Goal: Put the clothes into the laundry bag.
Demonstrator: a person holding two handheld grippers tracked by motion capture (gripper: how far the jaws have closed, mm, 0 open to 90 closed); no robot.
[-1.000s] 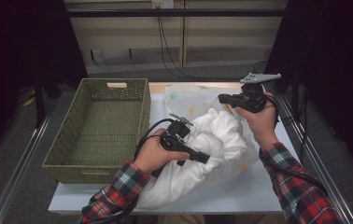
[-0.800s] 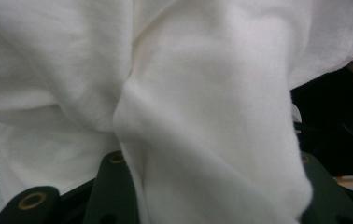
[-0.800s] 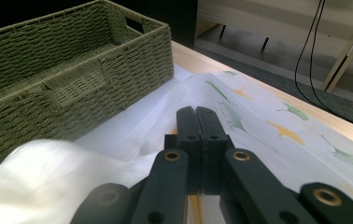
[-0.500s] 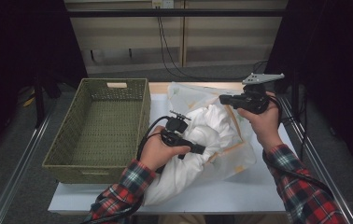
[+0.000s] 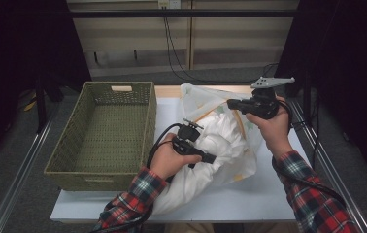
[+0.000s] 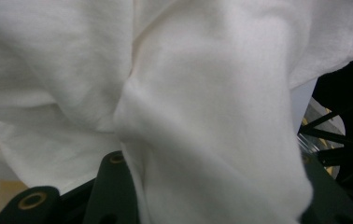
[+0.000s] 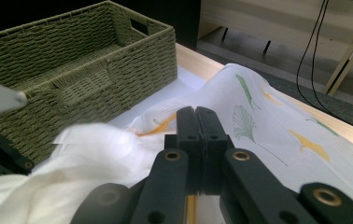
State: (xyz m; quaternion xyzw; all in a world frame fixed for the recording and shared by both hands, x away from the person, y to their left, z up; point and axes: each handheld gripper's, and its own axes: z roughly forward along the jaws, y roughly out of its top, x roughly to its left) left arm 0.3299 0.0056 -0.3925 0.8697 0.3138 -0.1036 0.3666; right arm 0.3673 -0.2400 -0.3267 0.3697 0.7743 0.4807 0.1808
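A white cloth bulges out of a thin cover printed with green and yellow leaves on the white tabletop. My left gripper is pushed into the cloth from the near side; a thick white fold is caught between its jaws. My right gripper is held above the table at the right. Its jaws are pressed together on the edge of the printed cover and hold that edge up. The white cloth lies just left of the right gripper.
An empty green woven basket stands on the left part of the table, its near wall close to the cloth. Metal rails run along both sides of the table. Dark floor and cables lie beyond the far edge.
The left hand has drawn the white cloth a little up and toward the basket. The cover's lifted edge now stands higher. The right hand has stayed in place.
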